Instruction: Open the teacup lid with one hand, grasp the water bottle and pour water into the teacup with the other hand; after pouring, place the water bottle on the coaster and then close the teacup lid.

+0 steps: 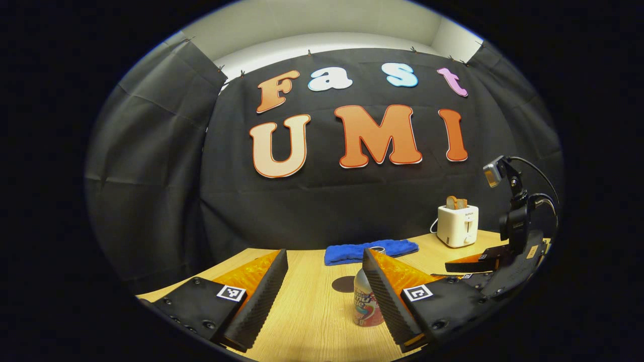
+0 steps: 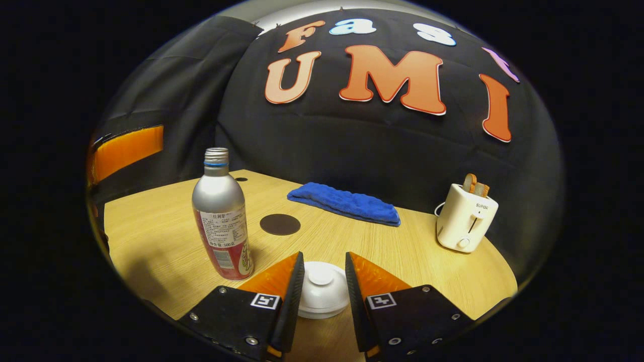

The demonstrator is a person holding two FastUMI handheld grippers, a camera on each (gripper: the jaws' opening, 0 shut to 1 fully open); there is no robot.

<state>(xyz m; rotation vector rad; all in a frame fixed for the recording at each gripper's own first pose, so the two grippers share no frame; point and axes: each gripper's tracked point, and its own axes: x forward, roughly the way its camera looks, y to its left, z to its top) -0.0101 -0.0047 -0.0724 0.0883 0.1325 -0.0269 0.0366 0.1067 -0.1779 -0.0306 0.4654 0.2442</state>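
Right now I see the wooden table (image 2: 402,251) carrying everything, its far edge running along the black cloth wall. Largest on it is the blue towel (image 2: 344,203), folded and lying along that far edge. At the table's right end stands the white toaster (image 2: 465,218) with slices of bread poking out of its slots, its cord trailing behind it.

Next comes the water bottle (image 2: 221,216), upright toward the left side in the right gripper view, with no cap on its threaded neck. In the left gripper view I have that bottle just ahead of my left gripper (image 1: 324,296), whose fingers stand wide apart; the bottle sits close against the inner face of the right-hand finger, and I cannot tell whether they touch. The other finger is well clear of it.

My right gripper (image 2: 322,291) hangs near the front edge with its fingers set to either side of the white teacup lid (image 2: 322,289). They look to be pinching its rim, though I cannot be sure of firm contact. The cup beneath is hidden by lid and fingers.

Smallest, the dark round coaster (image 2: 280,224) lies bare between the bottle and the towel, apart from both.
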